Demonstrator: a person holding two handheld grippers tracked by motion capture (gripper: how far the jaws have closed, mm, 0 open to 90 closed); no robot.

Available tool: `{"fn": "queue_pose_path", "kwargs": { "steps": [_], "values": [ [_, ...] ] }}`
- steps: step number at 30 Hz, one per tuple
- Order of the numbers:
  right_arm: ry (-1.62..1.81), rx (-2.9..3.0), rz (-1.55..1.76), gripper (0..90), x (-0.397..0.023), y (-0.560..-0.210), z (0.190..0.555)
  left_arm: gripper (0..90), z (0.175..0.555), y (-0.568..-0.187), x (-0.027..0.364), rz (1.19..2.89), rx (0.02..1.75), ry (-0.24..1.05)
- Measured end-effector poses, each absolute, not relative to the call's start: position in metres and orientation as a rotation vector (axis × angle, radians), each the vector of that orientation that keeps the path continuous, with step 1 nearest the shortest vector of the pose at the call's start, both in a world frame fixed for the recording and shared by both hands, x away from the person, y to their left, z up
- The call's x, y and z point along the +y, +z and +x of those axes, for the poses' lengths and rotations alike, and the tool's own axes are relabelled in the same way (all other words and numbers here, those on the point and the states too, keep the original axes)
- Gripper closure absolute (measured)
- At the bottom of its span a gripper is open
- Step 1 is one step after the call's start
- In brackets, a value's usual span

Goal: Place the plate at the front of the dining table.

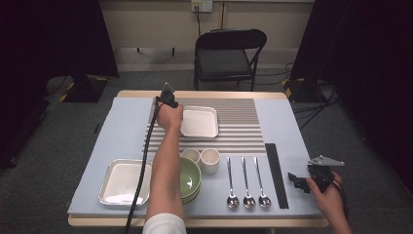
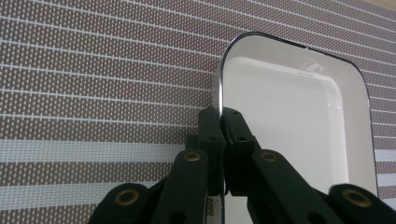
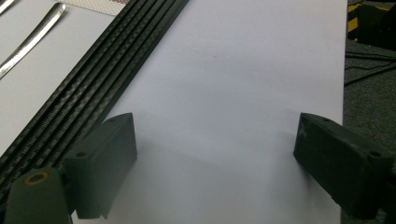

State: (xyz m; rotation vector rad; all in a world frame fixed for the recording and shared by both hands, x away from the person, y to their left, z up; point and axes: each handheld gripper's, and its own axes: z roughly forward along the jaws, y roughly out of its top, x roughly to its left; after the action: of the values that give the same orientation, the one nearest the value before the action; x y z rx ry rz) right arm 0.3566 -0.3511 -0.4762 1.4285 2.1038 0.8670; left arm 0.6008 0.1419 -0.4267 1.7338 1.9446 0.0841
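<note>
White enamel-looking tray [image 1: 198, 122] with a thin dark rim is sitting on the striped grey placemat [image 1: 234, 139] toward the 12 o'clock end of the tabletop [image 1: 277, 122], and the left claw [image 1: 168, 97] is clamped shut on its rim at the tray's 9 o'clock edge. In the left gripper view the pads [image 2: 209, 126] are pinching that thin rim [image 2: 219, 84] right between them, with the tray looking flat on the mat, or barely off it (hard to call). The right claw [image 1: 299, 181] hangs wide open with nothing in it out at about 4 o'clock, just past the black ribbed strip [image 1: 276, 173], over bare blue cover. Nearer the person there's a metal tray [image 1: 122, 181] at 7 o'clock, stacked green bowls [image 1: 191, 178], two small cups [image 1: 204, 158] and three spoons [image 1: 246, 183] lined up around 6. My worry: that's a skinny one-sided pinch on a slick rim, so if the tray gets lifted from here it'll probably droop on the far side or swivel out of the pads. Dragging it instead could bunch the placemat, and swinging it back toward 6 o'clock takes it straight over the cups and bowls, so a low carry could knock them.
</note>
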Motion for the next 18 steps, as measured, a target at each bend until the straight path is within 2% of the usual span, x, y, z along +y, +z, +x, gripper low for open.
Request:
{"fn": "queue_pose_path", "kwargs": {
  "steps": [18],
  "values": [
    [0.869,2.102,1.426,11.8,-0.3511,-0.4763,0.3566,88.0,0.6039,-0.4333,0.1437,1.734,1.938,0.068]
  ]
}}
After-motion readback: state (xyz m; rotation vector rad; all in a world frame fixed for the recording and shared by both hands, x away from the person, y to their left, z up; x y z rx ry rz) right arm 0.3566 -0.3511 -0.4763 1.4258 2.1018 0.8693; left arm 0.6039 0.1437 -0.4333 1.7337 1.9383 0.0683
